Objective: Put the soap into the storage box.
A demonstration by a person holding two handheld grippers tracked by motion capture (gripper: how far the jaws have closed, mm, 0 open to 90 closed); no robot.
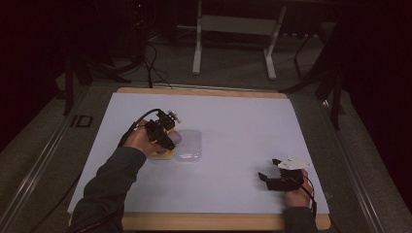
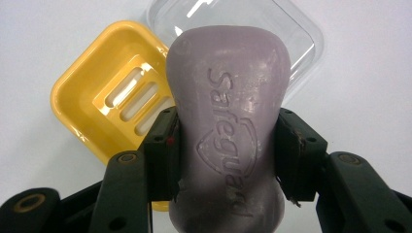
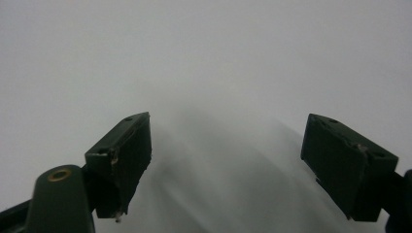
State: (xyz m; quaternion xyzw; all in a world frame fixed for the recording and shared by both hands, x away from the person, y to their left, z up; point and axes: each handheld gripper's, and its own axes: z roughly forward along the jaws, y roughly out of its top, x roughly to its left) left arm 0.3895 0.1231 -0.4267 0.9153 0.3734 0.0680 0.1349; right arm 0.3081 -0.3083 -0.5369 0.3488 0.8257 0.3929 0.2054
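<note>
We see the left gripper (image 2: 226, 160) clamped on a purple bar of soap (image 2: 228, 121), held above a yellow soap dish (image 2: 92, 92) beside a clear lid (image 2: 301, 43) on the white table (image 1: 243, 121). Both dish and lid look empty, though the soap hides part of each. To seat it well, we should centre the bar over the slotted tray, lower it flat, then release. The right gripper (image 3: 226, 160) rests wide open, holding nothing.

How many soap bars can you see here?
1: a purple soap bar, clamped between the left gripper's jaws above the yellow soap dish and clear lid.
</note>
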